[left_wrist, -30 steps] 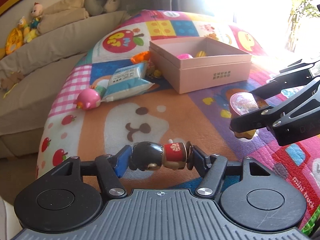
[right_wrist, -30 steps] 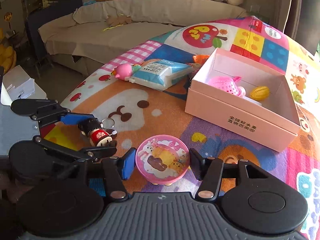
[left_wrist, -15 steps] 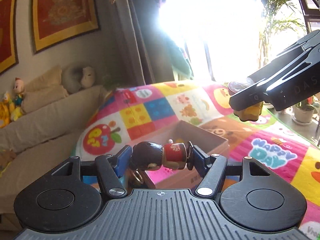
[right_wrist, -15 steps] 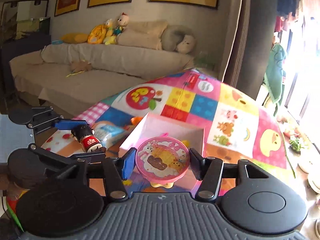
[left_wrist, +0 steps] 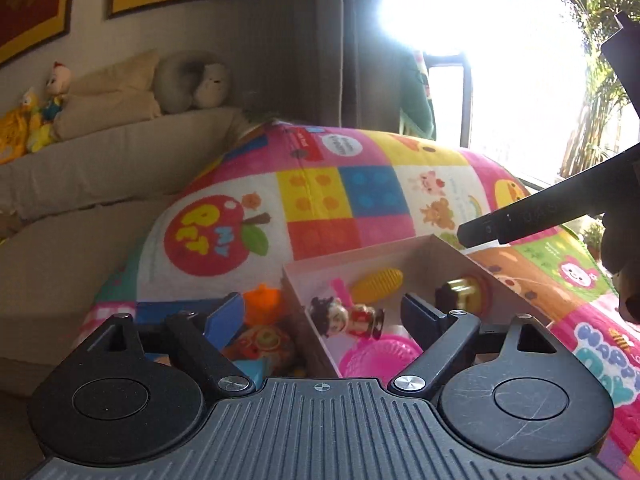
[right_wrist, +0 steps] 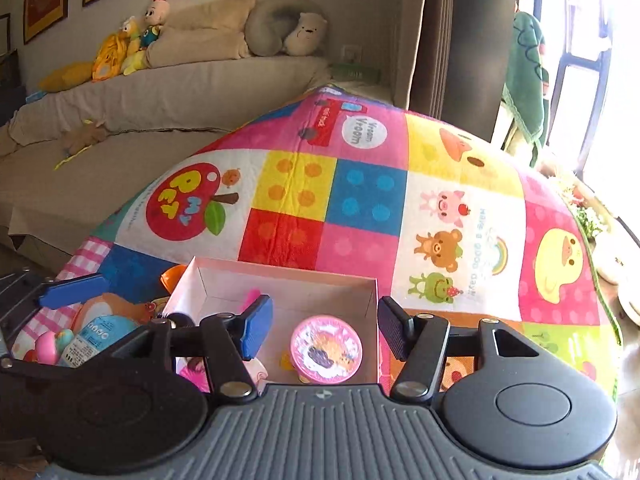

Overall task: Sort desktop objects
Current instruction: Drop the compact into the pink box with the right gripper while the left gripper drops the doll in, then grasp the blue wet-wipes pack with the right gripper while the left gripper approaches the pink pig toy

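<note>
The pink box (left_wrist: 360, 256) lies just beyond both grippers on the colourful mat. My left gripper (left_wrist: 322, 314) hangs over its near corner with its jaws opening wide. The black-haired doll in red (left_wrist: 348, 316) lies loose inside the box, clear of both pads. My right gripper (right_wrist: 326, 326) is over the box (right_wrist: 288, 272) too, jaws opening. The pink round toy (right_wrist: 326, 348) sits below them with a gap on each side. In the left wrist view that toy is a blur (left_wrist: 464, 292) beside a yellow corn toy (left_wrist: 378, 280).
A pink basket-like toy (left_wrist: 380, 356) is in the box's near end. Left of the box lie an orange toy (left_wrist: 262, 300), a blue tissue pack (right_wrist: 96, 334) and a pink bird toy (right_wrist: 52, 346). A beige sofa (right_wrist: 160, 92) with plush toys stands behind.
Both grippers have come in over the box. The left jaws spread and the doll dropped out of them into the box. The right jaws parted from the pink round toy, which sits lower.
</note>
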`<state>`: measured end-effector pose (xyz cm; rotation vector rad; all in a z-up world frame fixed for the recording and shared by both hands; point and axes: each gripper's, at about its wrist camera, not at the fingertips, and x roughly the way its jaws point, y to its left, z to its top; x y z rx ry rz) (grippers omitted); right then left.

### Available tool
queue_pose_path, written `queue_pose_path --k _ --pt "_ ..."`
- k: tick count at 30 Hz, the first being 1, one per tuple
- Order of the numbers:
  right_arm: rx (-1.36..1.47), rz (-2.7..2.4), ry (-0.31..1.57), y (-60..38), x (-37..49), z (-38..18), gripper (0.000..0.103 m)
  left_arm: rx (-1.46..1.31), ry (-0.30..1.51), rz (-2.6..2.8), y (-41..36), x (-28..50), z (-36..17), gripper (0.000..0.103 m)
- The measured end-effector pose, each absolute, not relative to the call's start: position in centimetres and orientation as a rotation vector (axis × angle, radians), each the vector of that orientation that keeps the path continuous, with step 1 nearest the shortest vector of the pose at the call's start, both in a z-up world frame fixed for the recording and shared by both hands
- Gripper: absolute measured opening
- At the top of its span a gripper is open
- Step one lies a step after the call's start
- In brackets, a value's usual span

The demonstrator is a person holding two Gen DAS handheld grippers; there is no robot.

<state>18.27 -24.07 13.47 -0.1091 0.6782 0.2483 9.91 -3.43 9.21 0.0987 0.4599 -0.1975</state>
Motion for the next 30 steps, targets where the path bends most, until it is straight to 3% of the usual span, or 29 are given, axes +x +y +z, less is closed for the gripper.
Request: queue_pose_path --k 7,15,19,22,27,30 --pt "-0.087 0.287 0.765 -22.9 18.2 11.2 0.059 0.055 0.552 -0.074 2.2 3.4 5.2 0.095" --pt "-0.163 0.535 0.752 -12.5 14.9 10.7 0.061 0.009 0.594 0.035 7.4 0.3 3.2 0.098" --pt "-0.169 0.581 0.785 -7.0 14.8 9.0 0.086 0.019 0.609 0.031 8.1 -0.8 2.6 0.099" --pt "-0.139 0.505 0.821 -3.9 16.4 7.6 0.092 0.007 0.607 0.027 8.6 -1.5 2.3 0.100" --pt "-0.208 0.423 0.892 -0.4 18.7 4.6 0.089 -0.044 0.601 0.051 10.3 -2.2 2.4 0.100" --pt "-0.261 0.443 0.901 -0.3 17.8 4.1 0.067 -0.059 0.595 0.075 11.4 -2.3 2.5 0.100"
